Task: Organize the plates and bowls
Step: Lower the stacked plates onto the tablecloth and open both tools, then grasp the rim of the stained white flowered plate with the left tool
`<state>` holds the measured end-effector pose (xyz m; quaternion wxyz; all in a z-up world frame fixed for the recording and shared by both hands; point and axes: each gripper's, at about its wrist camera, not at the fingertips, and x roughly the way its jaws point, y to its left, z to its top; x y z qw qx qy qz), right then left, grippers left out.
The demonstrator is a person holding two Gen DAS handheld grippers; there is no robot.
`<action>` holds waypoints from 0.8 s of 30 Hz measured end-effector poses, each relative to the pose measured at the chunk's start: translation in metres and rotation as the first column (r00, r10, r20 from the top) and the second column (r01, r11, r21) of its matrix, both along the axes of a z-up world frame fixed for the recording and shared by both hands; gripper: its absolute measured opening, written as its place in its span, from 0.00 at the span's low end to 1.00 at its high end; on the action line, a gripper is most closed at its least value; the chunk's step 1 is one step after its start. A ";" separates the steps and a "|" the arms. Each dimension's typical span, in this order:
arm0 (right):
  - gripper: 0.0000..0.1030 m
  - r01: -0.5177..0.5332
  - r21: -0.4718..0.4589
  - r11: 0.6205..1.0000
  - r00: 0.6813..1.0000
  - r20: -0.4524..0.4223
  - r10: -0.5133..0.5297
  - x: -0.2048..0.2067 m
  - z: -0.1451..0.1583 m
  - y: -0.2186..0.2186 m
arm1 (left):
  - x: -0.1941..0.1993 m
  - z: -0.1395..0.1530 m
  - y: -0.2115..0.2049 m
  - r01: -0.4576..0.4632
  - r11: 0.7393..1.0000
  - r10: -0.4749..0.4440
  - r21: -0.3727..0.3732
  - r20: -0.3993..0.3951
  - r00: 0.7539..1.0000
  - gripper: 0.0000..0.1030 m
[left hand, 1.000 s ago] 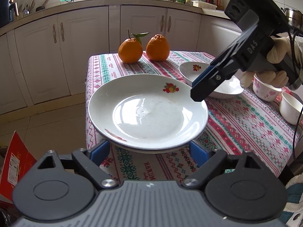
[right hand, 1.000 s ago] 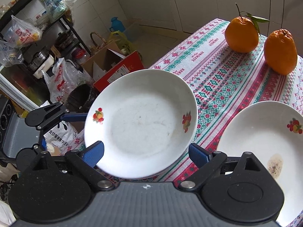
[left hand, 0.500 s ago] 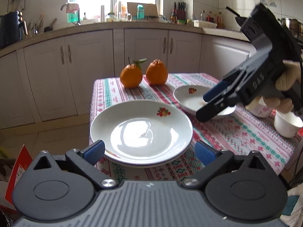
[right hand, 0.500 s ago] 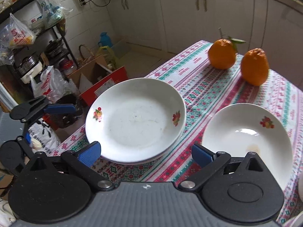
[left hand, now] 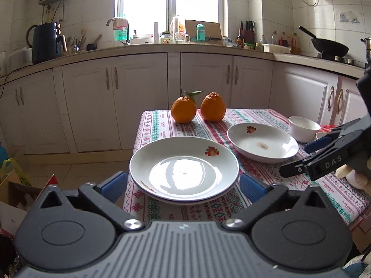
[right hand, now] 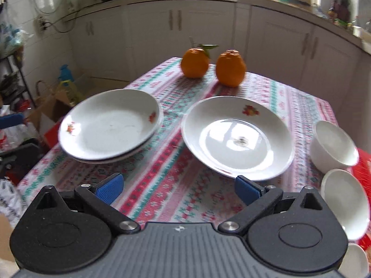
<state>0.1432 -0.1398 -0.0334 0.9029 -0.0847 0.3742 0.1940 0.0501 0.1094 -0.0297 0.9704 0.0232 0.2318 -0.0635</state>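
1. left gripper (left hand: pixel 183 186) has its jaws spread wide with nothing between them, it just sits at the near edge of the table, blue pads on either side of the plate stack but not touching it
2. the plate stack (left hand: pixel 184 170) is two white plates, one nested on the other, at the near left corner of the tablecloth (left hand: pixel 234 125). top one has a little fruit print on the rim, and the stack pokes a bit past the table edge
3. right gripper (right hand: pixel 178 188) is released too, jaws apart, empty, hovering over the cloth in front of the single plate (right hand: pixel 236 137). from the left wrist view you can see it coming in from the right side
4. that single plate lies flat on the cloth, just right of the stack, separate from it, with a small brownish spot in the middle
5. two white bowls (right hand: pixel 334 148) sit at the right edge of the table, close to each other
6. two oranges (left hand: pixel 198 110) side by side at the far end, one with a leaf on it
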 end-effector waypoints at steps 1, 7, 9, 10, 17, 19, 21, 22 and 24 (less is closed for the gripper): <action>1.00 0.018 -0.011 1.000 1.000 0.002 -0.018 -0.001 -0.003 -0.002 | 0.000 -0.001 -0.002 -0.004 1.000 0.004 0.012 -0.010 1.000 0.99; 1.00 0.071 -0.048 0.996 0.997 -0.007 -0.071 0.002 -0.023 -0.014 | 0.003 -0.004 -0.008 -0.012 0.999 0.014 0.039 -0.066 0.998 0.99; 1.00 0.076 -0.071 0.995 0.997 -0.011 -0.077 0.006 -0.031 -0.015 | 0.006 -0.004 -0.010 -0.003 0.999 0.006 0.036 -0.082 0.997 0.99; 1.00 0.081 -0.076 0.994 0.997 -0.016 -0.082 0.009 -0.035 -0.015 | 0.009 -0.004 -0.011 0.002 0.999 0.001 0.036 -0.088 0.996 0.99; 1.00 0.109 -0.049 0.993 0.993 -0.046 -0.111 0.027 -0.051 -0.021 | 0.028 0.002 -0.019 0.032 0.998 -0.026 0.056 -0.104 0.994 0.99; 1.00 0.115 -0.046 0.992 0.992 -0.053 -0.117 0.033 -0.054 -0.023 | 0.034 0.003 -0.021 0.048 0.997 -0.042 0.054 -0.112 0.993 0.99; 1.00 0.116 -0.027 0.993 0.991 -0.057 -0.118 0.037 -0.057 -0.025 | 0.044 0.004 -0.024 0.072 0.996 -0.064 0.058 -0.126 0.990 0.99; 1.00 0.118 -0.031 0.992 0.991 -0.051 -0.120 0.038 -0.057 -0.026 | 0.048 0.005 -0.026 0.085 0.994 -0.077 0.062 -0.131 0.988 0.99; 1.00 0.112 -0.026 0.993 0.992 -0.047 -0.113 0.042 -0.057 -0.026 | 0.059 0.008 -0.030 0.116 0.990 -0.104 0.076 -0.142 0.984 0.99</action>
